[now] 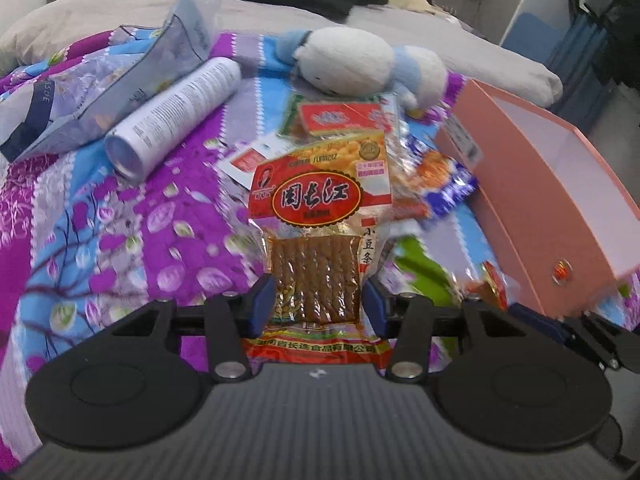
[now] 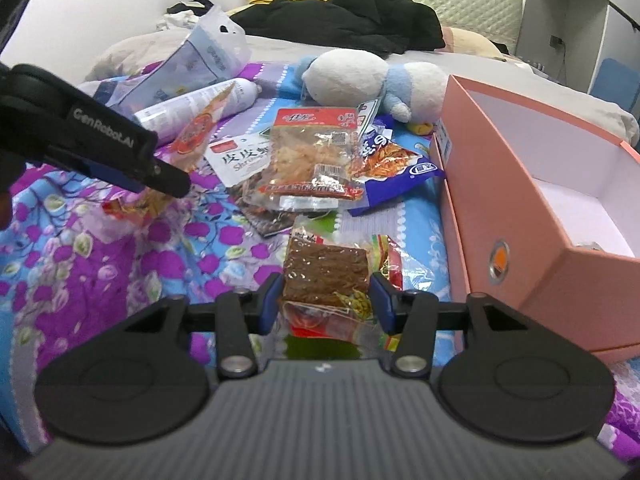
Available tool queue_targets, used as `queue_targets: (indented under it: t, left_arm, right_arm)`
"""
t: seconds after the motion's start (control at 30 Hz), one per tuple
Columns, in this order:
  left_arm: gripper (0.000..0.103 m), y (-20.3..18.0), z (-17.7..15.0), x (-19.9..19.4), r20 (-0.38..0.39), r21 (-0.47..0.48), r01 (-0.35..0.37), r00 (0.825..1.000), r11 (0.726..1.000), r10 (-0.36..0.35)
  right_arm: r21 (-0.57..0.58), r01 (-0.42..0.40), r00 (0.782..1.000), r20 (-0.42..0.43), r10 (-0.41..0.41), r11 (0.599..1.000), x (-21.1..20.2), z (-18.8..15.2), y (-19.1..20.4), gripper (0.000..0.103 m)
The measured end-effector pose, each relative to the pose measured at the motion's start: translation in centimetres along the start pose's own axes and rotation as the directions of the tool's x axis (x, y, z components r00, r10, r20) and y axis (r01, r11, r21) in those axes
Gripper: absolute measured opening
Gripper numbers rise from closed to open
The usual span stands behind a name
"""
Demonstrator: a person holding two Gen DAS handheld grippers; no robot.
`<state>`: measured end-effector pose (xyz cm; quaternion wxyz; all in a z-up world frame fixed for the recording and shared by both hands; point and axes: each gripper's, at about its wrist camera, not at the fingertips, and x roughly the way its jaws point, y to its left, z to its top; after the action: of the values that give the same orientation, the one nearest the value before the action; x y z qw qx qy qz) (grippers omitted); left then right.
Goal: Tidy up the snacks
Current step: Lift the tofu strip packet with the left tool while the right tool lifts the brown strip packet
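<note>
My left gripper point(image 1: 318, 300) is shut on a red snack packet of brown bean sticks point(image 1: 316, 236) and holds it above the bedspread; the packet also shows edge-on in the right wrist view point(image 2: 198, 132), in the left gripper's black fingers point(image 2: 168, 176). My right gripper point(image 2: 326, 300) is shut on a clear packet with a dark brown block point(image 2: 324, 276). A pile of snack packets point(image 2: 312, 160) lies beyond it. An open pink box point(image 2: 540, 216) stands at the right, also in the left wrist view point(image 1: 532, 184).
A white spray can point(image 1: 176, 116) and a pale plastic bag point(image 1: 120, 80) lie at the left on the purple floral bedspread point(image 1: 100, 240). A white and blue plush toy point(image 1: 360, 60) lies behind the pile. Black clothes point(image 2: 344, 16) lie at the headboard.
</note>
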<state>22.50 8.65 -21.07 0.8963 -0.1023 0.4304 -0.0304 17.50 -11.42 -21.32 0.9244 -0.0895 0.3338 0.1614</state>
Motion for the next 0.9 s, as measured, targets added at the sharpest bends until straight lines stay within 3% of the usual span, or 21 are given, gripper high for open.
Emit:
queue_targets:
  t: [0.27, 0.53, 0.63, 0.7, 0.77, 0.9]
  left_arm:
    - [0.054, -2.5, -3.4, -0.2, -0.085, -0.007, 0.027, 0.996, 1.000, -0.028]
    - [0.057, -4.1, -5.1, 1.3, -0.118, 0.063, -0.056, 0.991, 0.996, 0.063]
    - [0.065, -4.2, -5.0, 1.3, -0.122, 0.062, -0.074, 0.989, 0.995, 0.081]
    - [0.077, -4.1, -4.9, 1.0, -0.138, 0.041, -0.066, 0.988, 0.997, 0.071]
    - [0.083, -3.9, -5.0, 0.6, -0.146, 0.023, -0.057, 0.988, 0.998, 0.059]
    - [0.093, -3.2, -5.4, -0.5, -0.145, -0.009, -0.050, 0.988, 0.999, 0.048]
  right_arm:
    - [-0.032, 0.010, 0.999, -0.034, -0.011, 0.999, -2.2, -2.0, -0.8, 0.051]
    - [-0.062, -0.020, 0.999, -0.048, 0.017, 0.998, -2.4, -3.6, -1.0, 0.052]
    - [-0.059, -0.036, 0.998, -0.055, 0.033, 0.998, -2.2, -3.9, -1.0, 0.052]
    - [-0.065, -0.042, 0.998, -0.042, 0.040, 0.997, -2.2, -4.0, -0.9, 0.055]
    - [-0.053, -0.050, 0.998, -0.029, 0.048, 0.997, -2.2, -4.0, -1.0, 0.076]
    - [-0.022, -0.076, 0.996, -0.038, 0.075, 0.997, -1.5, -4.3, -1.3, 0.080]
